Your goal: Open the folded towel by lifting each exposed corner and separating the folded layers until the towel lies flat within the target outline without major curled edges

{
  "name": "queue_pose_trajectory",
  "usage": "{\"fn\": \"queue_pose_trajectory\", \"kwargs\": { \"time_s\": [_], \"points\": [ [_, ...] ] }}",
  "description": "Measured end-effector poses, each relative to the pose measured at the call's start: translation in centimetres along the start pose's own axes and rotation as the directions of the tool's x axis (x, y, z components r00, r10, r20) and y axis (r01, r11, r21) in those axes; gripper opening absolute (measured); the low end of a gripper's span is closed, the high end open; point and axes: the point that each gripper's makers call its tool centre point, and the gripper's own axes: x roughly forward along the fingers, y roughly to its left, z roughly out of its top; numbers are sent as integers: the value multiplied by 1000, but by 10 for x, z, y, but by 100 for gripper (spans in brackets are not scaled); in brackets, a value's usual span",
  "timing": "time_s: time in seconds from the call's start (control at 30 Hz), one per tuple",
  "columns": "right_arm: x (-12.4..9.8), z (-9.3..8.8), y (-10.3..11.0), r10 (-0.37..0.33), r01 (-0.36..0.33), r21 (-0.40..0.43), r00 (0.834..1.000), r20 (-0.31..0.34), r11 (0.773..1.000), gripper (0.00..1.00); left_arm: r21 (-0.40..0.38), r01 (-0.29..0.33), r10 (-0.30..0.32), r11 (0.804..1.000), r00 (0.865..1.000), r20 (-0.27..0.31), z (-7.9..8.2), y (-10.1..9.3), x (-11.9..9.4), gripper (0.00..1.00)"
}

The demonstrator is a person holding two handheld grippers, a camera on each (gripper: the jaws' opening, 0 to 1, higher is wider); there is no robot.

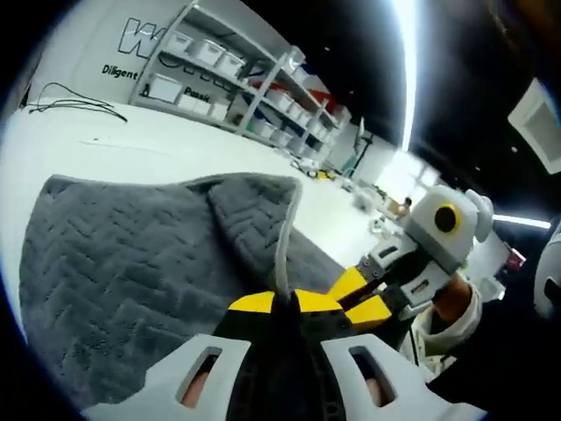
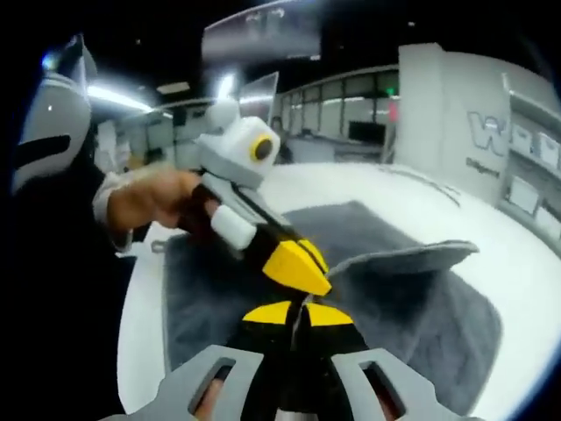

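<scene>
**Both grippers pinch one raised towel fold**

A grey towel [image 1: 131, 263] with a zigzag weave lies on a white table [image 1: 131, 140], and most of it is spread flat. One layer is pulled up off the rest into a standing flap.

In the left gripper view, the left gripper [image 1: 282, 303] has its yellow-tipped jaws pressed together on the edge of that flap, and the pale hem runs up from between the tips. The lifted part curves away from the jaws toward the far side of the towel. Just right of the left gripper, the right gripper [image 1: 361, 298] comes in with its yellow tips at the same towel edge, held by a hand [image 1: 451, 298] in a white sleeve.

In the right gripper view, the right gripper [image 2: 296, 314] is closed on a thin fold of towel [image 2: 403, 298] between its tips. The left gripper [image 2: 302, 267] reaches in from the upper left, its tips just above and touching close to the right gripper's tips, gripped by a hand [image 2: 153, 202]. The flap stretches away from the grippers to the right, raised above the flat layer.

Beyond the towel, shelves [image 1: 245, 79] with white bins stand against a wall.
</scene>
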Motion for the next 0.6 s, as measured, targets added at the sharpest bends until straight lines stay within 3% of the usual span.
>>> {"fn": "queue_pose_trajectory", "kwargs": {
  "time_s": [0.33,0.6],
  "points": [
    [-23,-1,-9,-21,17,84,999,50,996,6,-32,-6,6,999,1000,22,6,9,-9,5],
    [-44,-5,-2,-14,7,107,998,60,994,15,-38,-23,25,999,999,43,11,16,-16,5]
  ]
}}
